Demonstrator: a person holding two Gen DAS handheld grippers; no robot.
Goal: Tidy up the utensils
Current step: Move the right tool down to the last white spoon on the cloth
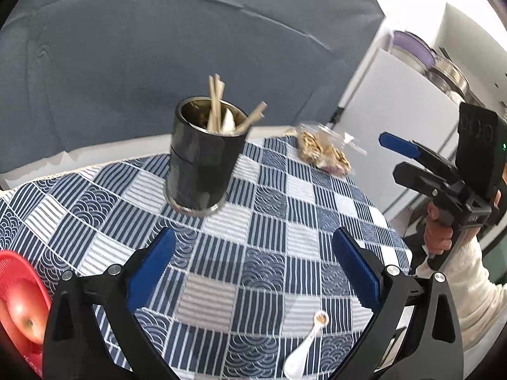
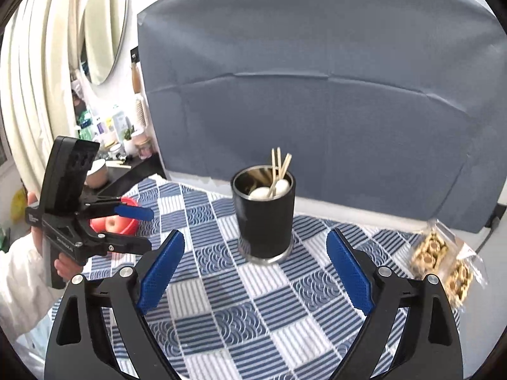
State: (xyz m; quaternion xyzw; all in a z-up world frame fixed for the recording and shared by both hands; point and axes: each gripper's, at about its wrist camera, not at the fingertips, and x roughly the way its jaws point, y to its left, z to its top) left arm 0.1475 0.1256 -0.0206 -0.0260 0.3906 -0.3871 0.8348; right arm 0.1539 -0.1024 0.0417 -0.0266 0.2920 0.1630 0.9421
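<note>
A black cylindrical utensil holder [image 1: 201, 161] [image 2: 264, 218] stands upright on the checked tablecloth, holding several wooden chopsticks [image 1: 217, 104] and white spoons [image 2: 261, 193]. One white spoon [image 1: 301, 351] lies loose on the cloth near the front edge, just inside my left gripper's right finger. My left gripper [image 1: 253, 259] [image 2: 150, 228] is open and holds nothing, a short way in front of the holder. My right gripper [image 2: 256, 269] [image 1: 388, 155] is likewise open and holds nothing, with the holder beyond its fingertips.
A red basket [image 1: 12, 272] [image 2: 131, 204] with an apple [image 1: 23, 319] sits at the table's left. A clear bag of snacks [image 1: 323, 152] [image 2: 443, 262] lies at the right. A grey backdrop [image 2: 317, 95] rises behind the blue-and-white tablecloth [image 2: 221, 300].
</note>
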